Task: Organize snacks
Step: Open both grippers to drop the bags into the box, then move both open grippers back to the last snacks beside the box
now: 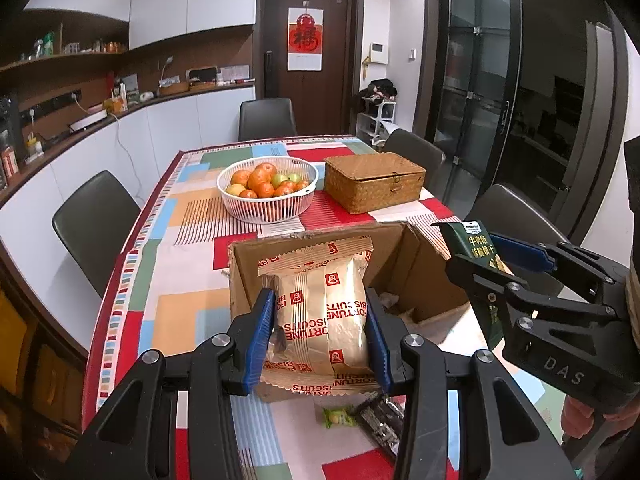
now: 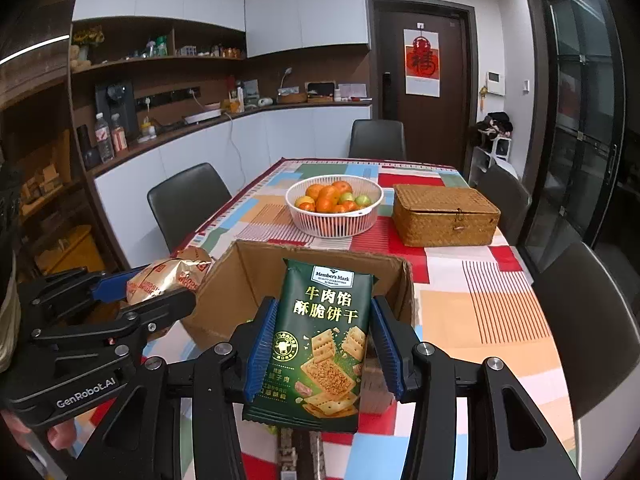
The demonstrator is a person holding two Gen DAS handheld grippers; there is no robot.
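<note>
gold biscuit pack [image 1: 320,312] clamped in left tool [image 1: 318,332] (above cardboard box [image 1: 400,264])

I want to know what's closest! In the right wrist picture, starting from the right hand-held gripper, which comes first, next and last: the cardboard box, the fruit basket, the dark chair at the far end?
From the right hand-held gripper:
1. Cardboard box, right in front.
2. Fruit basket, mid-table behind the box.
3. Dark chair, at the table's far end.
</note>
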